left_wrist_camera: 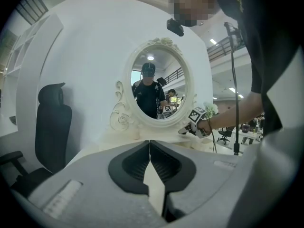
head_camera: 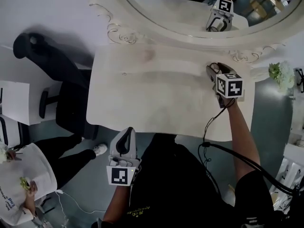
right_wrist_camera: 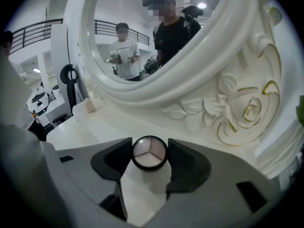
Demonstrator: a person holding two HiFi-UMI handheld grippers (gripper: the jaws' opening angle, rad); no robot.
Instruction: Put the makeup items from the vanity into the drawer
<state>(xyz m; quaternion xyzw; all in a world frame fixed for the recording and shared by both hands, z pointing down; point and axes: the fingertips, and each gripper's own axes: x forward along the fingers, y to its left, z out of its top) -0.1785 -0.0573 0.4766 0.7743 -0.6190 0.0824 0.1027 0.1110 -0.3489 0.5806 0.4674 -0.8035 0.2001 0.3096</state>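
A small round compact (right_wrist_camera: 149, 153) with a black rim and pale three-part powder sits on the white vanity top (head_camera: 156, 96), close under the carved mirror frame (right_wrist_camera: 237, 108). My right gripper (right_wrist_camera: 149, 161) has its dark pads against both sides of the compact, shut on it. In the head view the right gripper (head_camera: 214, 74) is at the vanity's far right and the compact is hidden under it. My left gripper (head_camera: 126, 136) hangs off the vanity's near edge, jaws shut and empty (left_wrist_camera: 150, 151). A small pink item (right_wrist_camera: 88, 106) stands farther left on the vanity.
The oval mirror (head_camera: 199, 6) stands along the back of the vanity. A black office chair (head_camera: 57, 80) is to the left, and white flowers (head_camera: 281, 75) to the right. A person with a white bag (head_camera: 26, 179) stands at the lower left. No drawer shows.
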